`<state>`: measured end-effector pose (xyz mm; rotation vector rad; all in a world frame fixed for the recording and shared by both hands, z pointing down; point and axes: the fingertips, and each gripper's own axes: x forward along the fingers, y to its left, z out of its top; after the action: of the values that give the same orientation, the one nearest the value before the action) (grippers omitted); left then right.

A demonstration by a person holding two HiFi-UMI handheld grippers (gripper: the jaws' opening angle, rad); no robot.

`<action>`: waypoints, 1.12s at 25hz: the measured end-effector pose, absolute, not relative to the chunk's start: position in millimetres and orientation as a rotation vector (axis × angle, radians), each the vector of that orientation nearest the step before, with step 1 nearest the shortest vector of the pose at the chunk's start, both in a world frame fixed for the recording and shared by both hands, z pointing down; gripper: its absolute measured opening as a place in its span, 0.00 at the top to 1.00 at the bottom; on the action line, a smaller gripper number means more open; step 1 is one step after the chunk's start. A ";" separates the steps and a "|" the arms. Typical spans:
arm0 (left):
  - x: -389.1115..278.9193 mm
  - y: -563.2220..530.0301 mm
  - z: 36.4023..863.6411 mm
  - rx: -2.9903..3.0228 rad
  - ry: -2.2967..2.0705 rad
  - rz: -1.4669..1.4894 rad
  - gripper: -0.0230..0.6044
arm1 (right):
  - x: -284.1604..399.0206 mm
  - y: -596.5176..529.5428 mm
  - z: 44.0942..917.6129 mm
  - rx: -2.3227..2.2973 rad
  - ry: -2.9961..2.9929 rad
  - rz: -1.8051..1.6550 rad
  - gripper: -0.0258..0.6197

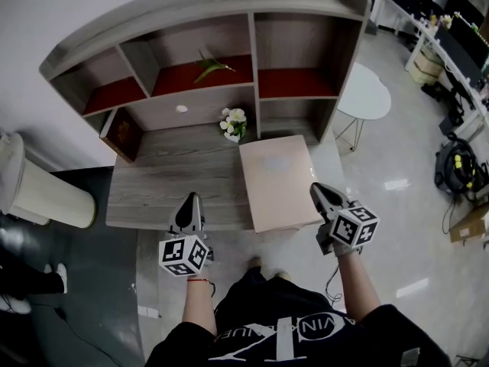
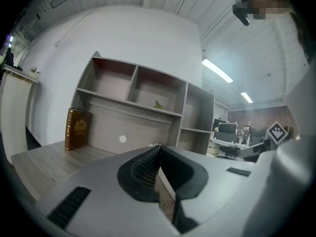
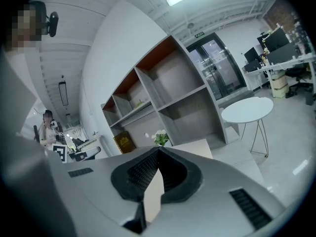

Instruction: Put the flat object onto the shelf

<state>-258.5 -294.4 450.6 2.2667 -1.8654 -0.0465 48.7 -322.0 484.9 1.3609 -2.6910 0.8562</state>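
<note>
The flat object is a pale pink board lying on the right part of the grey wooden desk, its front edge sticking out past the desk. My right gripper is at the board's front right edge, shut on it; in the right gripper view the board's pale edge sits between the pads and its top runs ahead. My left gripper hovers at the desk's front edge, left of the board, jaws shut and empty. The shelf unit stands at the desk's back.
A small pot of white flowers stands just behind the board. A brown book leans at the shelf's lower left. A green leaf lies in the middle cubby. A round white table is to the right, a white bin to the left.
</note>
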 end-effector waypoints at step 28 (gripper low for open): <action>-270.6 -308.8 408.6 2.311 -1.972 -0.084 0.96 | 62.0 -349.2 422.0 1.494 -2.789 0.410 0.95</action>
<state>-270.6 -308.8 408.6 2.3107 -1.9720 -0.0836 62.0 -349.2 422.0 1.4939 -2.7893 0.4105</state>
